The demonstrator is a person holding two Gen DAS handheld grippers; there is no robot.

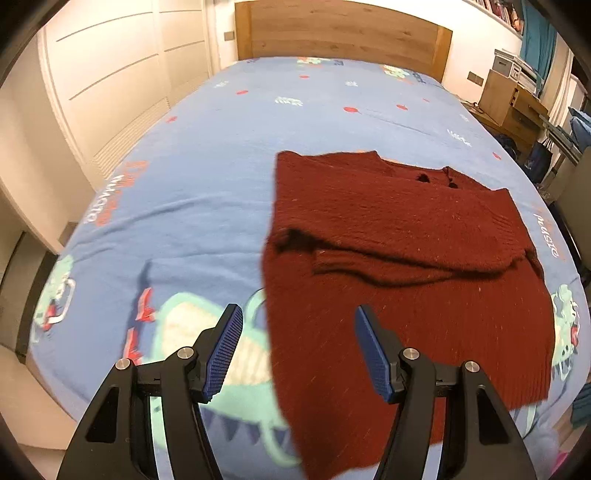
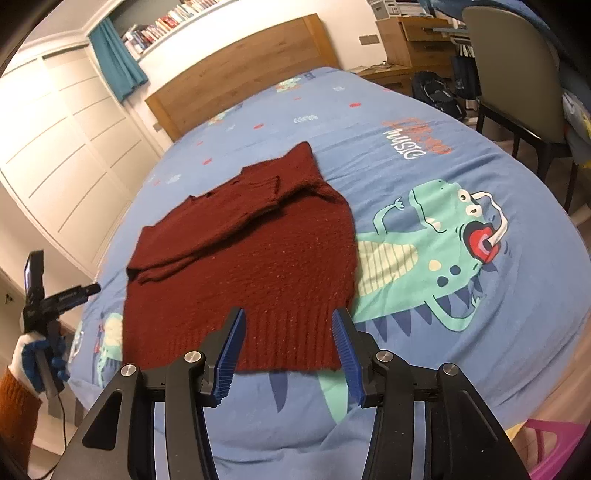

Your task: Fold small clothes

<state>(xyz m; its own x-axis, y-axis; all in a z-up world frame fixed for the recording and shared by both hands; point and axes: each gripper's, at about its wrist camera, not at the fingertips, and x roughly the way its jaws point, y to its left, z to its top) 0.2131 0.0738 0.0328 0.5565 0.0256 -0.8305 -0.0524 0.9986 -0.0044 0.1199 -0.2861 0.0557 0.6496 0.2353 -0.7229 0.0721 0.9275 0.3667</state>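
A wide bed [image 1: 207, 177] with a wooden headboard [image 1: 343, 31] carries everything here. It is covered by a smooth blue sheet [image 2: 424, 369] printed with green cartoon dinosaurs [image 2: 417, 254], small red marks and some lettering. One thing lies directly on the sheet: a dark red knitted sweater [image 2: 258, 266], spread flat towards the foot of the bed with its ribbed hem nearest the edge. Both its sleeves are folded in across the chest, and part of a dinosaur print is hidden beneath it.

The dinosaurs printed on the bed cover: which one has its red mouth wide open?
The large green dinosaur to the right of the dark red sweater in the right wrist view; the dinosaur prints beside the sweater's left edge are partly covered.
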